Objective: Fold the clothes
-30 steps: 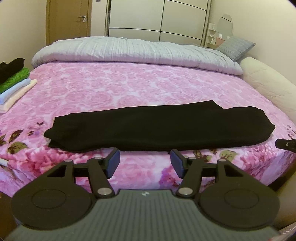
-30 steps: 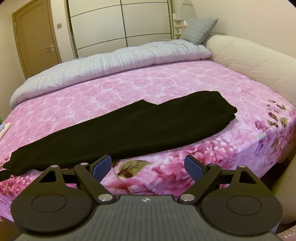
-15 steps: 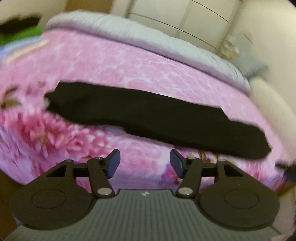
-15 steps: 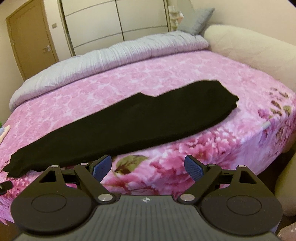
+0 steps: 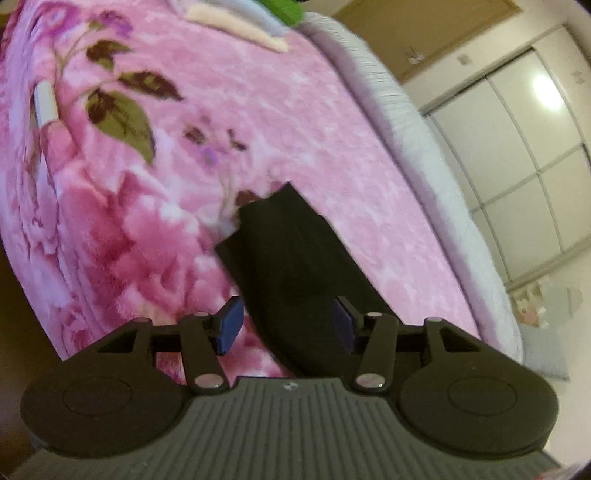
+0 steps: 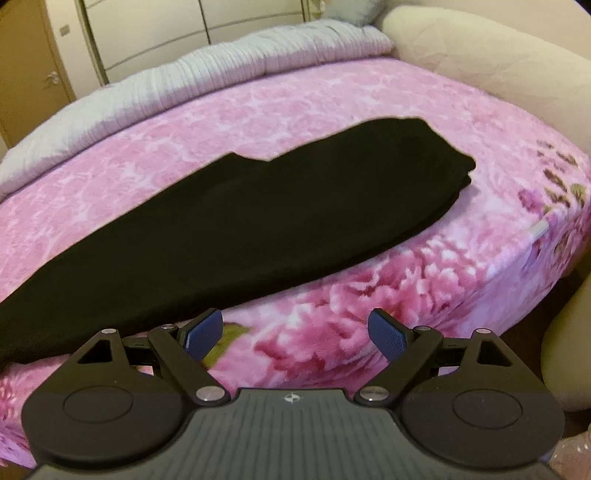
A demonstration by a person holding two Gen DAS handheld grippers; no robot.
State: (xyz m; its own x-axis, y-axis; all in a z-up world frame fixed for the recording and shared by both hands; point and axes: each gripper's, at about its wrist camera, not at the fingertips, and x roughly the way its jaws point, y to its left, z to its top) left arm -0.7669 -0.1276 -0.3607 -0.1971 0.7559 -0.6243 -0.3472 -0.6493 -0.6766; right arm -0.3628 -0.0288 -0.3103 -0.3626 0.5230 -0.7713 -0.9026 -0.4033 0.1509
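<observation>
A bedroom with cream walls; a bed under a pink floral blanket [image 6: 303, 96] fills both views; a grey ribbed duvet [image 6: 207, 70] lies rolled along its far edge, and behind it stand pale sliding wardrobe doors [image 6: 155, 29] beside a brown wooden door [image 6: 33, 74]; a cream padded headboard [image 6: 480, 62] curves round the right side of the bed, with a grey pillow [image 6: 354, 9] at its top corner; in the tilted, blurred left wrist view a stack of folded clothes [image 5: 258, 22], green over cream, sits near the blanket's far corner. The black garment [image 6: 258, 221], folded into a long strip, lies flat near the front edge of the bed. The left gripper [image 5: 286, 325] is over one end of the strip, its jaws closing with the cloth between them, pads not yet pressing; the right gripper [image 6: 295, 336] hangs wide and released over the blanket's edge, just in front of the garment, holding nothing.
</observation>
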